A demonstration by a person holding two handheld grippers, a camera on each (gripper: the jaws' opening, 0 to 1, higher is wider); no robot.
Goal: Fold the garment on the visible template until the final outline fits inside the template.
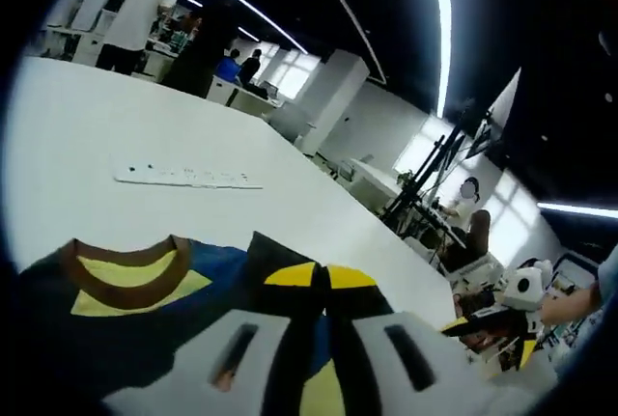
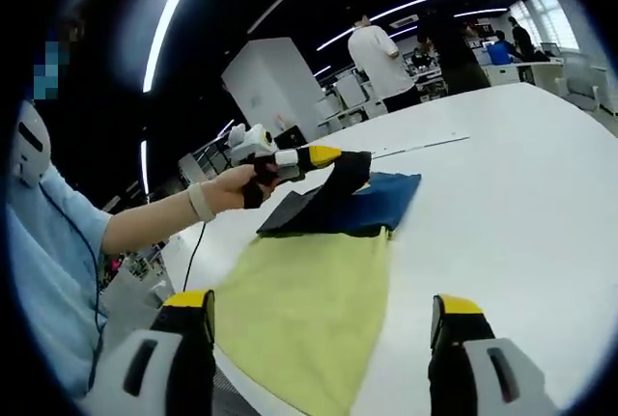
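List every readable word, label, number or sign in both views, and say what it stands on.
None can be read.
The white strip on the table bears small dark marks, too small and blurred to read.
The garment shows no lettering.

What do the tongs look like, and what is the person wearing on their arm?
The right tongs have two pale grey jaws with slots, black inner faces and yellow tips. The left tongs look the same up close; from the right gripper view they have yellow and black jaws on a white body with a black handle. The person wears a light blue short sleeve and a white wristband.
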